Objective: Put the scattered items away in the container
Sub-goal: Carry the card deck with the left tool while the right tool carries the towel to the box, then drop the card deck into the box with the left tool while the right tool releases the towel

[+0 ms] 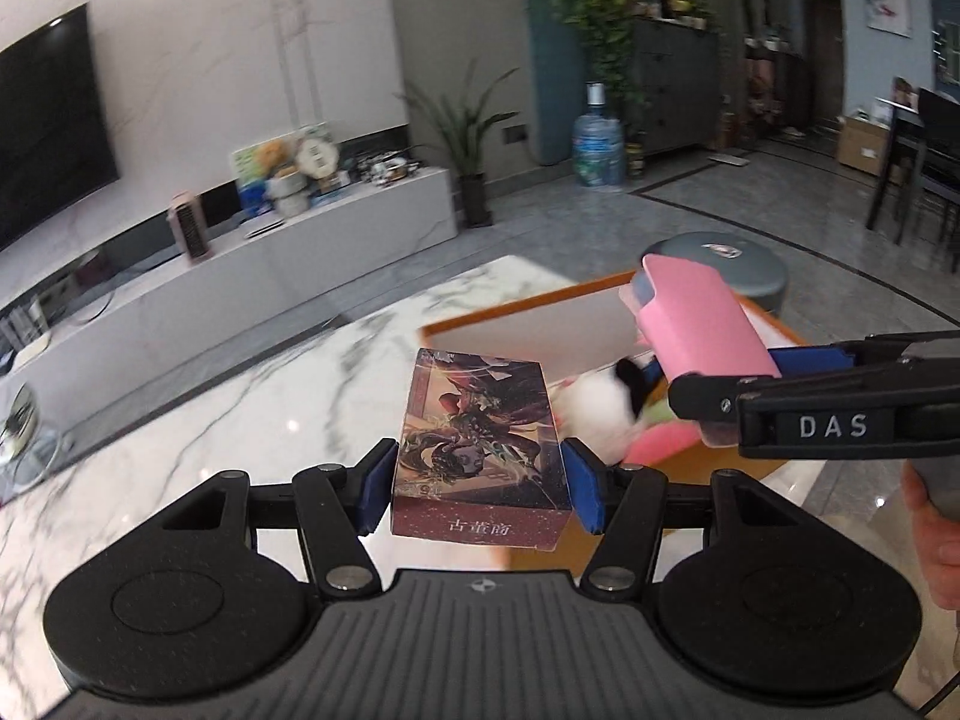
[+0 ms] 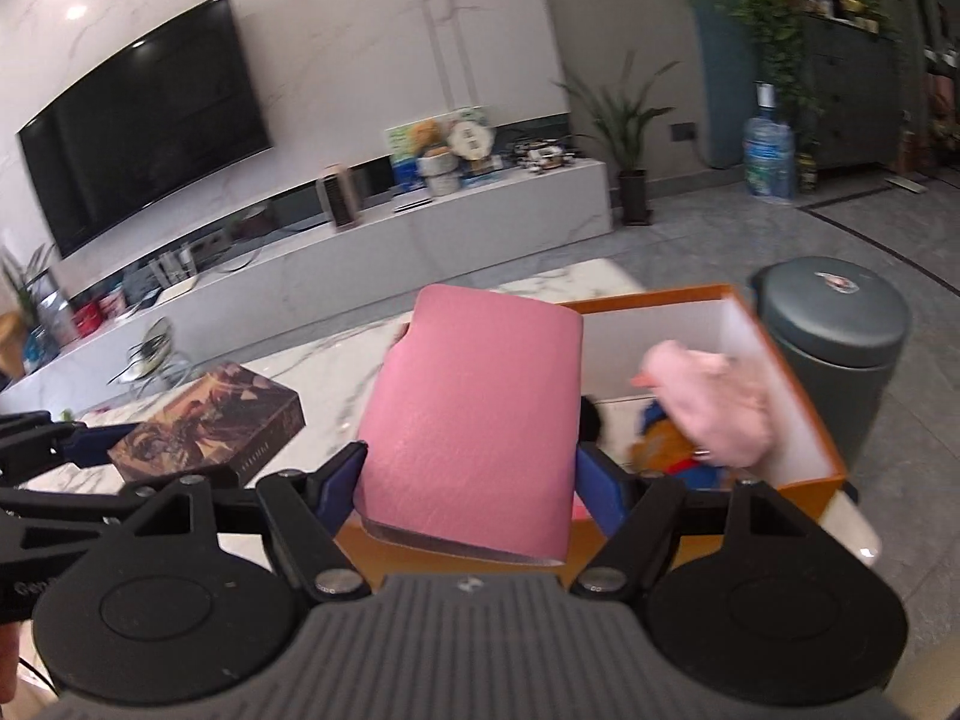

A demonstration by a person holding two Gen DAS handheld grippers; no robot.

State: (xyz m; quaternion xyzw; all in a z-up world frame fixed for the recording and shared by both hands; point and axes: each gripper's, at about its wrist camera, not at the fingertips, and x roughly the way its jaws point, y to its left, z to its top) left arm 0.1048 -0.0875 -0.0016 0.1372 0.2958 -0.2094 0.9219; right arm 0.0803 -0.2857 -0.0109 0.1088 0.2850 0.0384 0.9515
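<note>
Right wrist: pink case (image 2: 474, 420) lengthwise between jaws, far end toward orange box (image 2: 804, 396).

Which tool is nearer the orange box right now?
Right. The right tool, holding the pink case, is at the orange box's near rim. The left tool, holding the card box, is beside it over the marble table.

We see a white marble-veined wall (image 2: 372, 42) carrying a black curved television (image 2: 144, 114) at ten o'clock, above a long white low cabinet (image 2: 420, 234). Grey glossy floor tiles (image 1: 600, 222) stretch toward a blue water jug (image 1: 597, 147) at one o'clock, beside leafy potted plants (image 1: 474, 138).
</note>
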